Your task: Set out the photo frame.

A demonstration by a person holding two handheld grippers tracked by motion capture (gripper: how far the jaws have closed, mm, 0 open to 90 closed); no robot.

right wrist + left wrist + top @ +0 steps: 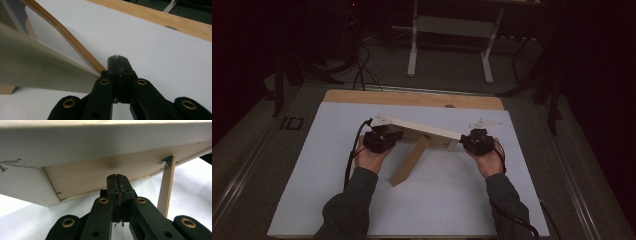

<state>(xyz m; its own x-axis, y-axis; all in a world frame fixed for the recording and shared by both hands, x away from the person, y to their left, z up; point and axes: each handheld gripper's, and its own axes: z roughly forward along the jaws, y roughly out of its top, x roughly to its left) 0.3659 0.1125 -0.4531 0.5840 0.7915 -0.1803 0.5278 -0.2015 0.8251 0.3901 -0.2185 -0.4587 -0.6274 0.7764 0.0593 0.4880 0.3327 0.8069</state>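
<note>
The pale wooden board structure (422, 131) hangs tilted above the white surface (362, 210) — seemingly propped at each end; left tongs (117, 176) pressed together under its underside, pinching nothing; right tongs (117, 58) likewise closed, empty, beside its thin slanting wooden slat (75, 42).

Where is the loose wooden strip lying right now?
In the high view the wooden strip lies diagonally mid-table on the white sheet, between both hands, slanting from under the long board.

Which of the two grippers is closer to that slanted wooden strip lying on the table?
Left. The left gripper sits just left of the strip's upper end; the right gripper is farther off, at the board's other end.
</note>
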